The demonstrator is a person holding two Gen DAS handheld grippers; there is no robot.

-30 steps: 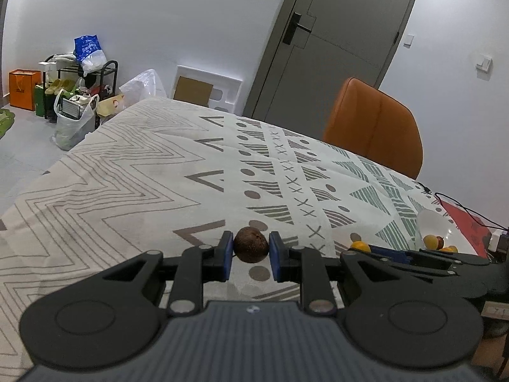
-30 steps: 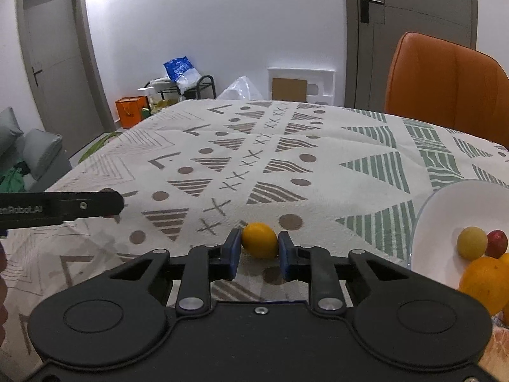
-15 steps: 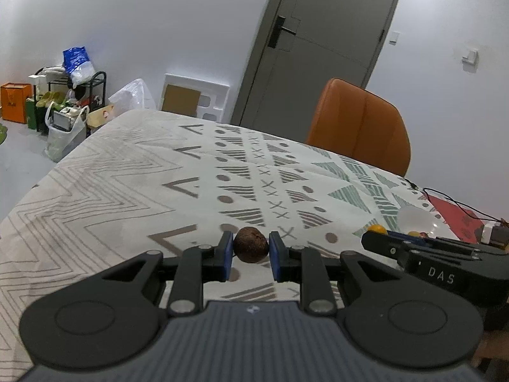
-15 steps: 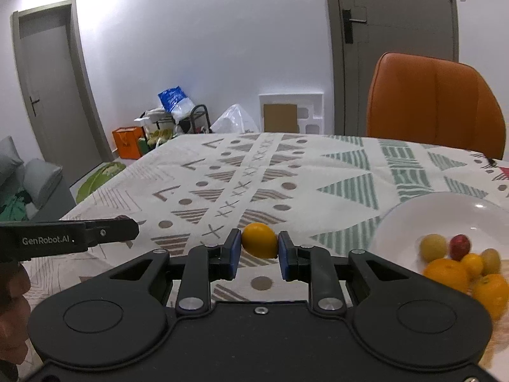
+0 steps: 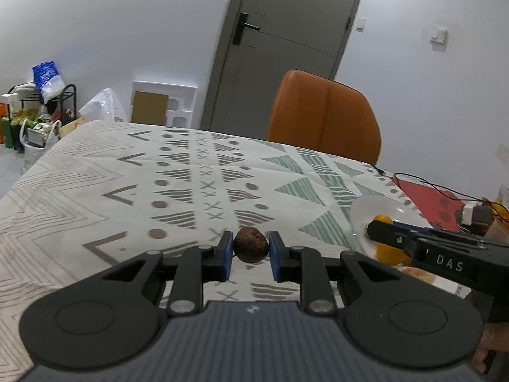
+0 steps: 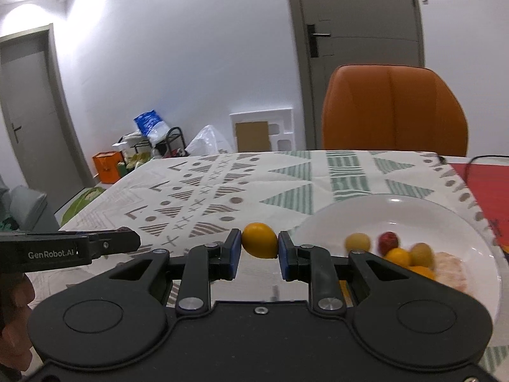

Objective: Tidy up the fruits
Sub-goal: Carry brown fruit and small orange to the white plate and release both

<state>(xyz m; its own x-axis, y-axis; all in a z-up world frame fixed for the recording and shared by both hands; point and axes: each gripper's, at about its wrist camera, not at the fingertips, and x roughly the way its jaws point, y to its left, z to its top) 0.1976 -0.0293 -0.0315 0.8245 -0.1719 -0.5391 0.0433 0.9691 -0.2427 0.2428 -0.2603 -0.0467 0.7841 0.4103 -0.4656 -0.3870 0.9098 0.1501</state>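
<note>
My left gripper [image 5: 250, 251] is shut on a small round brown fruit [image 5: 250, 248] and holds it above the patterned tablecloth [image 5: 178, 184]. My right gripper [image 6: 259, 251] is shut on a small yellow-orange fruit [image 6: 259, 244] and holds it in the air just left of the white plate [image 6: 445, 219]. The plate holds several small fruits: a yellow one [image 6: 358, 241], a red one [image 6: 388, 240], orange ones [image 6: 398, 256]. In the left wrist view the plate [image 5: 375, 207] is at the right, behind my right gripper's body [image 5: 445, 254].
An orange chair [image 6: 394, 111] stands at the table's far side. A red mat [image 6: 483, 175] with a black cable lies at the right. My left gripper's body [image 6: 63, 250] reaches in from the left. Bags and a rack [image 5: 38, 111] stand on the floor.
Both grippers have lifted their fruits off the table and moved right toward the plate. The plate and its fruits now show larger and closer in the right wrist view.
</note>
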